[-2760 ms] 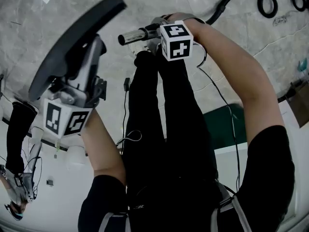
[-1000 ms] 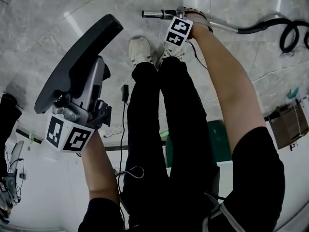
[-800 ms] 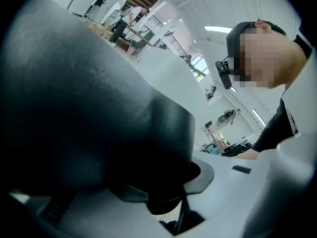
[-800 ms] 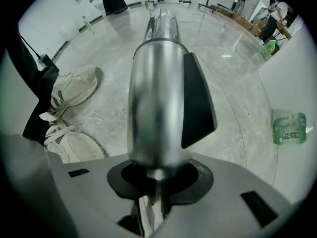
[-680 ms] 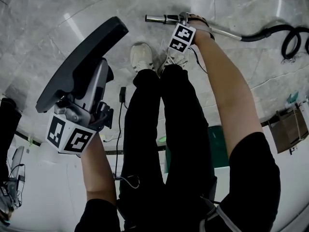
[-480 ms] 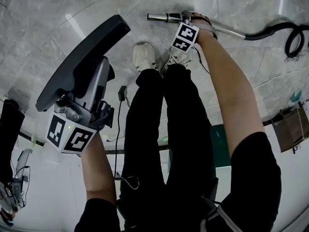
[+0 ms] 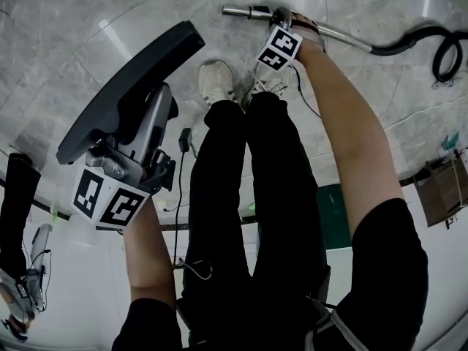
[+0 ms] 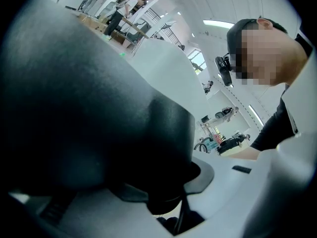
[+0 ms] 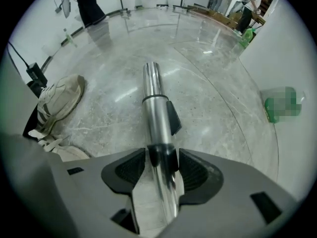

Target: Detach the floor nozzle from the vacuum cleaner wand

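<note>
The dark grey floor nozzle (image 7: 131, 86) is off the wand and held up at the left, with my left gripper (image 7: 146, 119) shut on its neck. In the left gripper view the nozzle (image 8: 74, 108) fills nearly the whole picture. The silver wand (image 7: 241, 11) lies low along the marble floor beyond the person's shoes (image 7: 216, 79). My right gripper (image 7: 281, 19) points straight down over it. In the right gripper view the wand (image 9: 156, 113) runs between the jaws of my right gripper (image 9: 162, 167). The jaws are opening, and a gap shows beside each of the pads (image 9: 131, 168).
A black hose (image 7: 439, 46) coils from the wand's far end at the upper right. A cable with a black adapter (image 7: 186, 141) lies by the person's legs. A green mat (image 7: 333, 210) and a cardboard box (image 7: 442, 189) sit at the right. Another person's leg (image 7: 18, 203) stands at the far left.
The right hand has carried the wand down from its raised position to floor level beyond the shoes. The left gripper with the nozzle has sunk slightly.
</note>
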Motion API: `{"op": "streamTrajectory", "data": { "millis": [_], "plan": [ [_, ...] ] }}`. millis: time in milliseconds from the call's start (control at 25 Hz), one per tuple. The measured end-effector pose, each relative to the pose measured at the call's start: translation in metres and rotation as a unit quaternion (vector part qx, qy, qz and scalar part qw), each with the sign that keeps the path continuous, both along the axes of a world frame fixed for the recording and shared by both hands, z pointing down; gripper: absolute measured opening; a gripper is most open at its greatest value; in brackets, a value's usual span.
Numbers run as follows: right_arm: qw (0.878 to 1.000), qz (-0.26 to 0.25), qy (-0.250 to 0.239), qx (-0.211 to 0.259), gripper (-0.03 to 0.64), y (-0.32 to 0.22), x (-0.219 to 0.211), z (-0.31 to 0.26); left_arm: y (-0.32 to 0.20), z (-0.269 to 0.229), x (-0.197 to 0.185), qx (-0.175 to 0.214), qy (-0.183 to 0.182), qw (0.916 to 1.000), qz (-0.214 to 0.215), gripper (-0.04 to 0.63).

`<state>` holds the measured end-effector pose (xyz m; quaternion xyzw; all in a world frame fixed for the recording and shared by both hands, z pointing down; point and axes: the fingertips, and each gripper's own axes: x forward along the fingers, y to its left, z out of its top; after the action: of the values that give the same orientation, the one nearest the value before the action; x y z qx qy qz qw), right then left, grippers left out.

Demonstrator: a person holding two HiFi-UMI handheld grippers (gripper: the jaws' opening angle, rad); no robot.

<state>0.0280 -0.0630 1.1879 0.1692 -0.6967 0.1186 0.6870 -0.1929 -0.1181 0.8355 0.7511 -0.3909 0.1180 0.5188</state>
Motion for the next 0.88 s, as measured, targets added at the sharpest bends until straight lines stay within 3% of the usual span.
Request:
{"op": "streamTrajectory", "data": {
  "millis": [200,320,360,440,520,680,880],
  "plan": [
    [0.999,0.007,-0.032,0.005,0.197,0.0,-0.003,-0.027,-0.012,-0.012,0.011,0.008,0.004,0.9999,-0.005,0.133],
    [0.993,0.077,-0.079,0.037,0.182,-0.012,-0.008,-0.075,-0.017,-0.027,0.02,0.02,-0.005,0.9998,-0.003,0.133],
    [0.987,0.119,-0.097,0.055,0.12,-0.019,-0.008,-0.098,-0.019,-0.034,0.023,0.024,-0.01,0.9996,-0.002,0.133],
    [0.964,0.213,-0.131,0.087,0.015,-0.034,-0.005,-0.151,-0.023,-0.053,0.032,0.033,-0.015,0.9993,-0.001,0.134],
    [0.936,0.283,-0.173,0.119,0.015,-0.051,-0.001,-0.217,-0.029,-0.078,0.044,0.044,-0.012,0.999,-0.003,0.133],
    [0.884,0.326,-0.26,0.212,0.015,-0.09,0.005,-0.374,-0.047,-0.141,0.068,0.079,0.01,0.9968,-0.011,0.133],
    [0.811,0.399,-0.328,0.274,0.015,-0.107,0.031,-0.568,-0.07,-0.255,0.085,0.113,0.022,0.9931,-0.018,0.133]
  ]
}}
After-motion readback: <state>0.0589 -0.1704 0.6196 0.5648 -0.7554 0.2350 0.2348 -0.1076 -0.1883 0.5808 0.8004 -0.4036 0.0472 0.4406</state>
